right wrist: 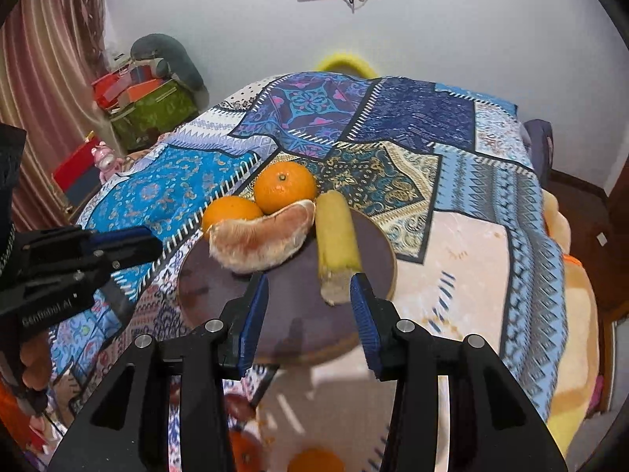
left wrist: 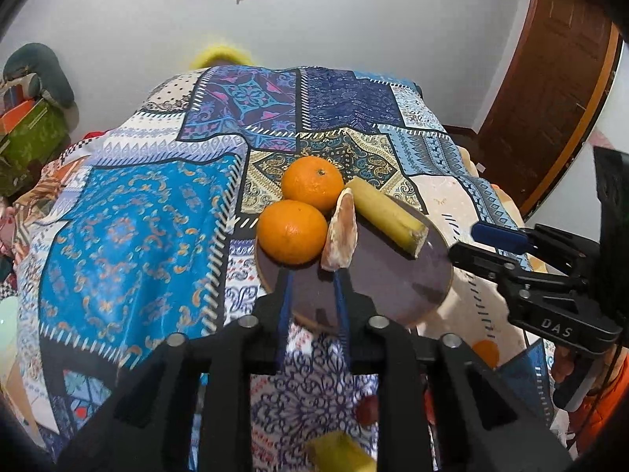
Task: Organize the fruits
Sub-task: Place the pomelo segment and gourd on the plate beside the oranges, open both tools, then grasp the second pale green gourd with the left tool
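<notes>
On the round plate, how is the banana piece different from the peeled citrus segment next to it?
The banana piece is yellow, straight and still in its skin, with a cut end toward the right gripper; the citrus segment is pinkish, curved like a crescent and has no rind. The segment leans against the two oranges, while the banana piece lies on the segment's other side. Both rest on the same plate, and neither is gripped.

Plate (right wrist: 387, 253) front half bare; fruit crowds far half.
</notes>
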The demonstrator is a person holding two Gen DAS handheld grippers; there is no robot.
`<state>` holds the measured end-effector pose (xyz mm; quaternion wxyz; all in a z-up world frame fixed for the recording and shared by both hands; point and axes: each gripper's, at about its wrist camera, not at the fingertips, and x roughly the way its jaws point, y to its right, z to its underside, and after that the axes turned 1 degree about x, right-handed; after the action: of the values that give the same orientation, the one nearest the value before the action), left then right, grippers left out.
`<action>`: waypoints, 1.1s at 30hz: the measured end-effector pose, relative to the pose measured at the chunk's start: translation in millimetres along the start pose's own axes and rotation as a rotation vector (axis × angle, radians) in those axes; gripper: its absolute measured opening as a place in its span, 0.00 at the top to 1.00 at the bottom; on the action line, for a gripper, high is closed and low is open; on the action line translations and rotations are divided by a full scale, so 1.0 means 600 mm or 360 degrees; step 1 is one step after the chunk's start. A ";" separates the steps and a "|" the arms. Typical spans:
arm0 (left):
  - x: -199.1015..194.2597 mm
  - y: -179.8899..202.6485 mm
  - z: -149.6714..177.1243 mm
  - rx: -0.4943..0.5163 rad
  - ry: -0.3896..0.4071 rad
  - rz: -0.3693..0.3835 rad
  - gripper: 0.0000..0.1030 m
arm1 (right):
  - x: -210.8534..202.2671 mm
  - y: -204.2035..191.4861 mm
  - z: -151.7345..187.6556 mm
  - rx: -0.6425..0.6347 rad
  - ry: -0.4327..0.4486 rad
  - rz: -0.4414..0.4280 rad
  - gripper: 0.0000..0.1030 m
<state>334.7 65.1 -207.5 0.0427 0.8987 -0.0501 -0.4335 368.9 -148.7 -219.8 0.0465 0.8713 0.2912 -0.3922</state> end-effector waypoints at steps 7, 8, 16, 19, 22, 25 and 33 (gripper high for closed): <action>-0.046 0.008 0.040 0.0014 -0.0012 -0.0041 0.48 | -0.055 -0.015 0.032 -0.0001 0.0023 0.0049 0.53; -0.052 0.011 0.046 0.0017 -0.0019 -0.0040 0.46 | -0.064 -0.018 0.037 0.0000 0.0032 0.0061 0.52; -0.082 0.039 0.109 0.0051 -0.0116 -0.0044 0.34 | -0.133 -0.026 0.077 0.0020 0.0090 0.0104 0.40; -0.077 0.046 0.130 0.0048 -0.0165 -0.0042 0.34 | -0.150 -0.030 0.090 0.0018 0.0099 0.0103 0.40; -0.068 0.053 0.151 0.0057 -0.0215 -0.0053 0.34 | -0.159 -0.036 0.104 0.0019 0.0093 0.0085 0.40; -0.056 0.059 0.172 0.0063 -0.0268 -0.0056 0.34 | -0.162 -0.043 0.117 0.0007 0.0083 0.0087 0.40; -0.018 0.063 0.205 0.0026 -0.0395 -0.0016 0.34 | -0.145 -0.048 0.141 0.0042 0.0013 0.0035 0.40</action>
<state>229.6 25.1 -271.1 0.0266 0.8387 -0.0539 -0.5413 252.4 -192.3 -211.8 0.0381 0.8767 0.2764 -0.3919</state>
